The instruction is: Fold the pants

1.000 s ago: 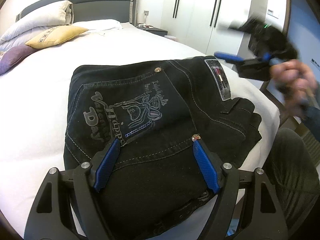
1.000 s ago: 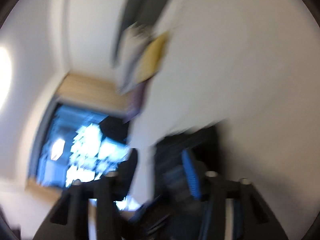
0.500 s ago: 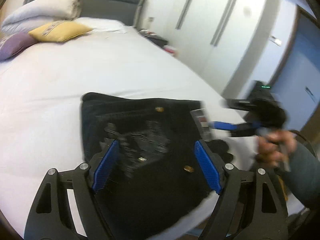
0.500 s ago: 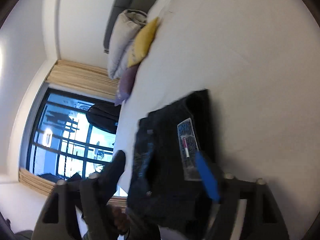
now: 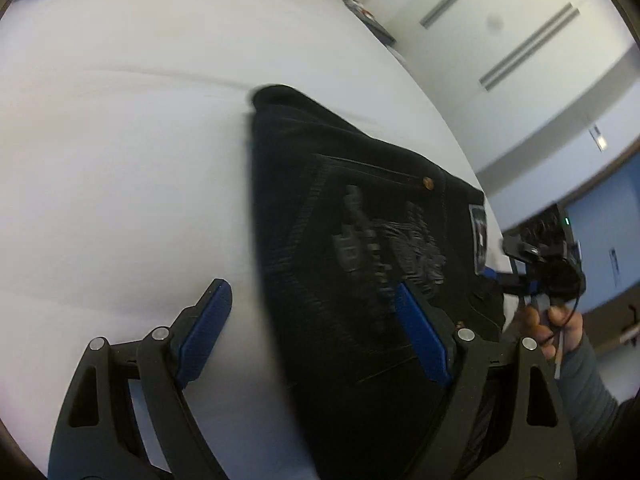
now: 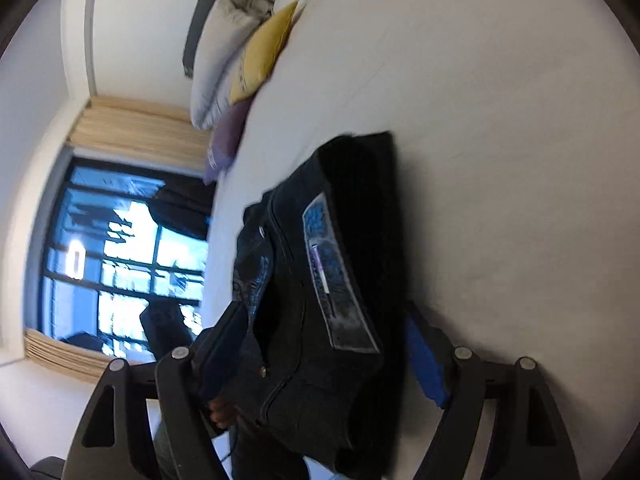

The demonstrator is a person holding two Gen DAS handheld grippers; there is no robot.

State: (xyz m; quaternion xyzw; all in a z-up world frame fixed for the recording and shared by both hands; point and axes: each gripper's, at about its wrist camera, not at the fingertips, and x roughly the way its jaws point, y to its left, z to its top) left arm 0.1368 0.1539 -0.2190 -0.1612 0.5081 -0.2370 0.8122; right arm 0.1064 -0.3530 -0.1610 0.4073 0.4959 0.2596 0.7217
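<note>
Wide white bed [image 5: 120,168] filling the left wrist view, sheet smooth, running far toward the pillows [image 6: 224,52] seen in the right wrist view: one white, then a yellow cushion [image 6: 264,54], then a purple one [image 6: 226,140], stacked against a grey headboard [image 6: 208,4]. Big dark window [image 6: 120,256] on the left of the right wrist view, pale curtain above it. White wardrobe doors [image 5: 500,40] on the far right in the left wrist view.

Black pants [image 5: 360,260], folded into a thick bundle, lying on the bed near its right edge; back pocket with stitched lettering facing up, copper rivet showing, waistband patch [image 6: 336,280] at the right end.

Left gripper [image 5: 316,332] wide open, jaws just been opening further; left blue pad over bare sheet, right pad over the pants, the left edge of the fold between them, nothing pinched. Right gripper [image 6: 328,356] also spread wide, jaws just been opening, straddling the patch end of the bundle; pads not pressing on the cloth. Same gripper at the far right of the left wrist view, in a hand [image 5: 556,328] with a grey sleeve. Some blur throughout.
</note>
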